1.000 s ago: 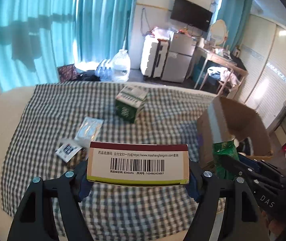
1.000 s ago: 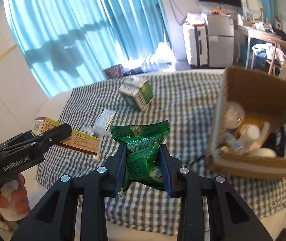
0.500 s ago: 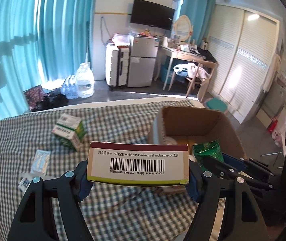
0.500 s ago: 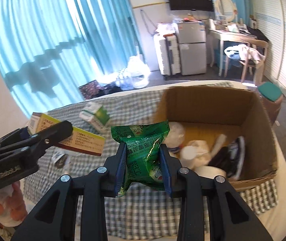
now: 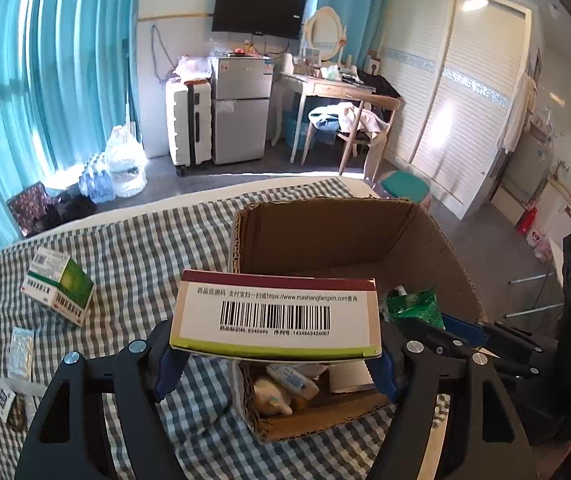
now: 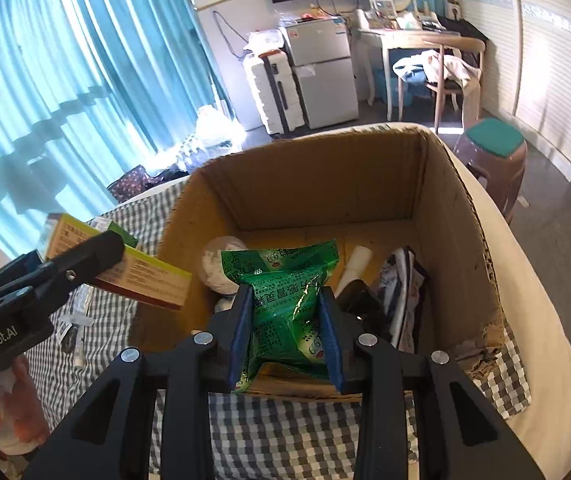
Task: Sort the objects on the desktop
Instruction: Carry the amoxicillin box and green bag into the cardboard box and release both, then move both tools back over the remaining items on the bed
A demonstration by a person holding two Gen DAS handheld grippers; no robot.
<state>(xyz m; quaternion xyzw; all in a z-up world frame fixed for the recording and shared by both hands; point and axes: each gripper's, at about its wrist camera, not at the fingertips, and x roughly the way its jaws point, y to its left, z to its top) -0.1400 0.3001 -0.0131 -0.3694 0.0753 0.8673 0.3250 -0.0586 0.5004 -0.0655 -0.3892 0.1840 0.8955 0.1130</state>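
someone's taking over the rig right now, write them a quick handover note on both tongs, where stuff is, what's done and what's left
Left tongs: shut on the barcode medicine box, held over the near left corner of the cardboard box.
Right tongs: shut on the green sachet, over the near edge of the same box.
Done: several items already lie inside the box, among them a small tube and a white tissue ball.
Left: release both held items into the box, then collect the green carton, the clear packet and the small sachets on the checked cloth.
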